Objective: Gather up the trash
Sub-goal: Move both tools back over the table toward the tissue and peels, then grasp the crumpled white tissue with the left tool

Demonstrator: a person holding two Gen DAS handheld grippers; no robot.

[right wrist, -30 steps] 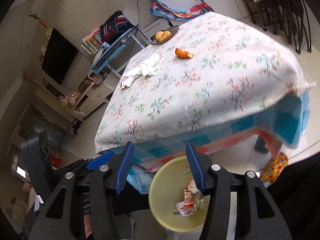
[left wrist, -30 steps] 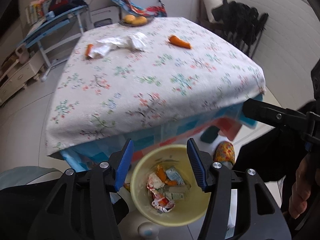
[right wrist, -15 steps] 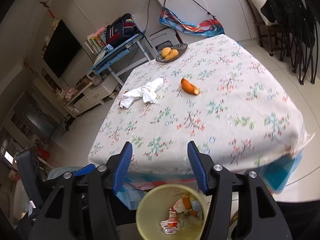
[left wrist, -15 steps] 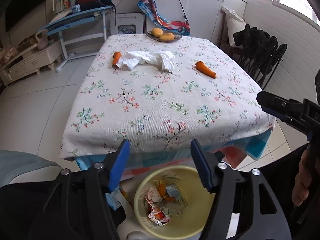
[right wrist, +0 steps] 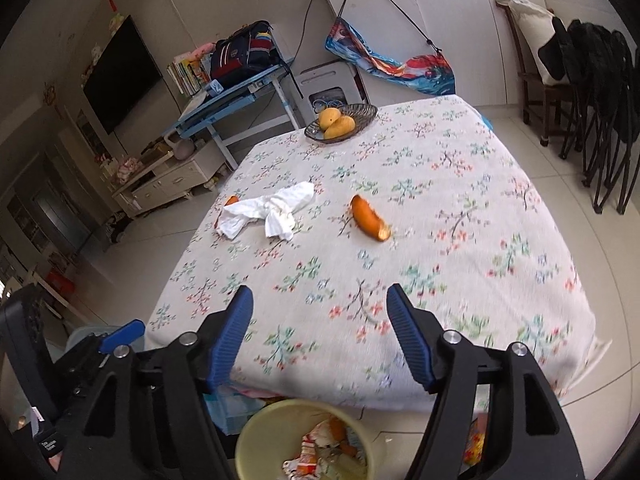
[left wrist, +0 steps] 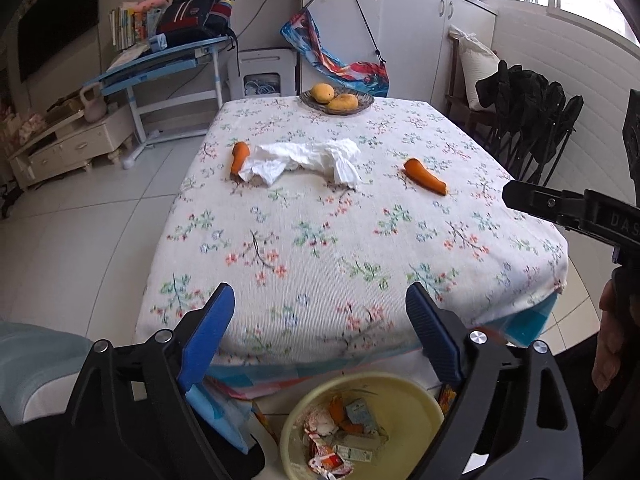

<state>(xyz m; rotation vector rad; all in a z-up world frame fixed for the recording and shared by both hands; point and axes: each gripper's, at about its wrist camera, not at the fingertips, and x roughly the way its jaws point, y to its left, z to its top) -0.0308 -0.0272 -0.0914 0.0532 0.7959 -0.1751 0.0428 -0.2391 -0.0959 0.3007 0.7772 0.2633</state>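
Tissue (left wrist: 304, 158) lies crumpled mid-table (left wrist: 320, 248), carrot piece (left wrist: 239, 156) touching its left end, second carrot piece (left wrist: 424, 176) well right of it. Yellow bin (left wrist: 400, 392) with wrappers sits below table's near edge. Left gripper (left wrist: 316, 336) and right gripper (right wrist: 320, 336) both empty, jaws opening wide.

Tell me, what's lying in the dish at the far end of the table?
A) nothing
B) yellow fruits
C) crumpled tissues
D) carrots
B: the dish holds yellow fruits, while the carrot pieces and the tissue lie loose on the tablecloth nearer the camera.
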